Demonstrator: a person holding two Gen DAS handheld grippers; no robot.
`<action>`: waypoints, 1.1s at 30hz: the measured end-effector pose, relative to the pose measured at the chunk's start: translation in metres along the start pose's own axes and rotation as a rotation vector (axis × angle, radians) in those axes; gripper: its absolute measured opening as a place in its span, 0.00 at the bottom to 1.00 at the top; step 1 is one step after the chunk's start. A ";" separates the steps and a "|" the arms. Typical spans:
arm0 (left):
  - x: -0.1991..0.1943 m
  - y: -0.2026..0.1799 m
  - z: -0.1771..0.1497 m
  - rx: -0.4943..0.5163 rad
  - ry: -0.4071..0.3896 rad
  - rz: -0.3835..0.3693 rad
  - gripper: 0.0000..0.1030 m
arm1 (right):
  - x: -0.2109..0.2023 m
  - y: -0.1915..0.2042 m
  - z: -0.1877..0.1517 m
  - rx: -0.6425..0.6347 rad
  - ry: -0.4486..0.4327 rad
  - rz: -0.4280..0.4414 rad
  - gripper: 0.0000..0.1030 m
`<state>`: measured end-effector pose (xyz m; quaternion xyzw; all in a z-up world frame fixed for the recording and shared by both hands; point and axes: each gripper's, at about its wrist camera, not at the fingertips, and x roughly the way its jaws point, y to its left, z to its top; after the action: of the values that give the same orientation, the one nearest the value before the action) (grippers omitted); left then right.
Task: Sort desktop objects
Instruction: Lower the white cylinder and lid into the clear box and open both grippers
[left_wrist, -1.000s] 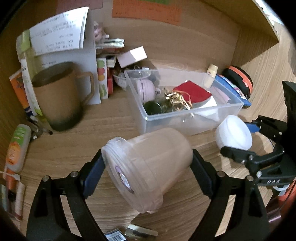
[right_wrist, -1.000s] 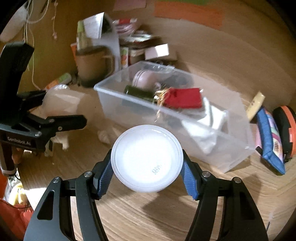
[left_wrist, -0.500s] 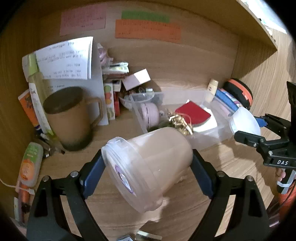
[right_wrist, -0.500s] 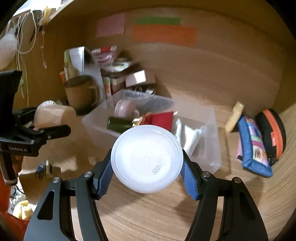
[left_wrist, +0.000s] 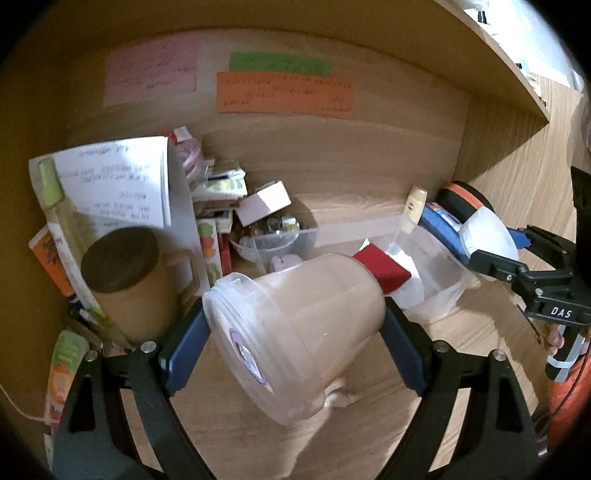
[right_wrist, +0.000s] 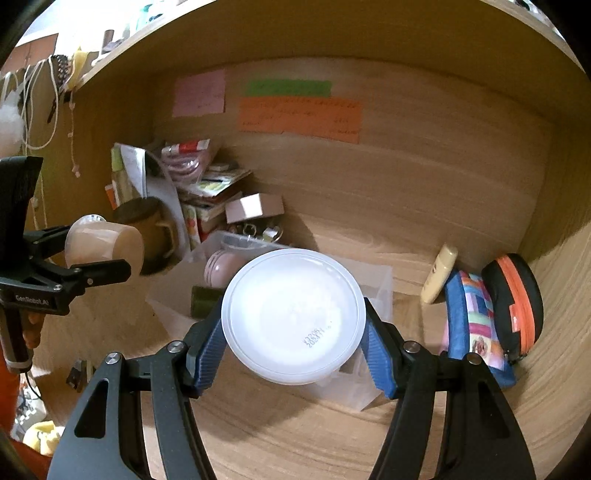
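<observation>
Cup (left_wrist: 314, 332) clamped sideways in left tongs (left_wrist: 293, 326); lid (right_wrist: 293, 315) pinched in right tongs (right_wrist: 293, 341)

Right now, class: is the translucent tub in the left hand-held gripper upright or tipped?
Tipped. The translucent tub lies sideways in the left hand-held gripper, its threaded open rim facing left toward the camera.

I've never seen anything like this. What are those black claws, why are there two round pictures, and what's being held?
There is no robot: a person holds a two-finger gripper in each hand, each with a fisheye camera looking along its fingers, hence two round pictures. The left gripper is clamped on a translucent plastic jar, tilted on its side. The right gripper grips the white lid. Each camera also catches the other gripper at its edge. Below, on the wooden desk, lie a clear plastic bin of small items, a brown mug, a colourful pencil case and a black-and-orange pouch.
</observation>
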<state>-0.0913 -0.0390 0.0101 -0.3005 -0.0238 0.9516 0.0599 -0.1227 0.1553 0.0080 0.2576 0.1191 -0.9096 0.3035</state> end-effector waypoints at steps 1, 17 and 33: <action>0.001 0.000 0.002 0.002 0.000 -0.004 0.86 | 0.001 -0.001 0.001 0.003 -0.002 0.000 0.61; 0.042 -0.014 0.030 0.006 0.062 -0.061 0.86 | 0.050 -0.023 0.011 0.032 0.044 0.018 0.61; 0.101 -0.046 0.022 0.052 0.186 -0.125 0.86 | 0.091 -0.041 -0.011 0.060 0.141 0.044 0.61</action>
<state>-0.1812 0.0198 -0.0253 -0.3837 -0.0119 0.9144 0.1289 -0.2058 0.1467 -0.0482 0.3326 0.1073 -0.8855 0.3063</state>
